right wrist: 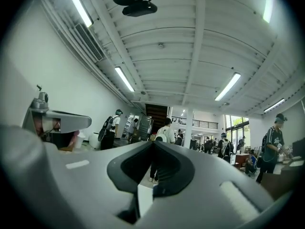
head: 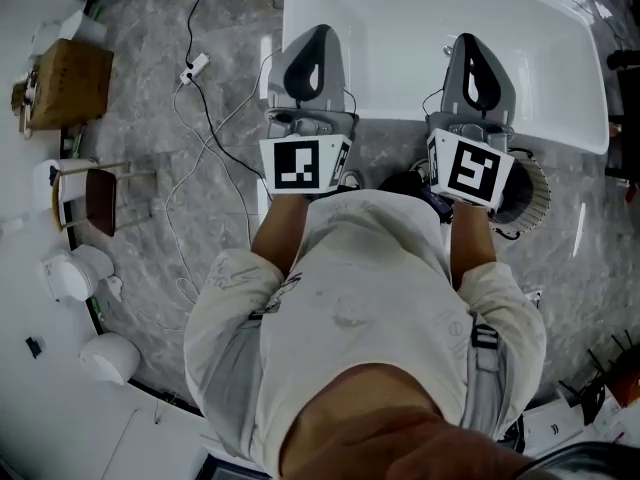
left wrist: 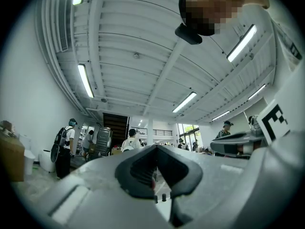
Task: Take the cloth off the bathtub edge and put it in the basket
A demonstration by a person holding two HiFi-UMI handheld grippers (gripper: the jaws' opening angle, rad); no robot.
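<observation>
A big open hall, part workshop and part showroom, with a bathroom set mocked up in it. A white bathtub [head: 430,48] stands on a grey marble-look floor [head: 150,118], where loose cables [head: 190,198] trail past a cardboard box [head: 68,83]. Overhead runs a high white ribbed ceiling [left wrist: 143,42] with strip lights [left wrist: 86,80]. Further back there are people with backpacks [left wrist: 64,142], a railed mezzanine [right wrist: 200,124] and tall windows [left wrist: 188,130].

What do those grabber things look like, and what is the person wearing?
The left hand-held gripper and the right hand-held gripper are both grey, with dark rubbery jaws shaped like a teardrop loop. Each carries a white cube printed with black square markers. The person wears a pale short-sleeved shirt.
</observation>
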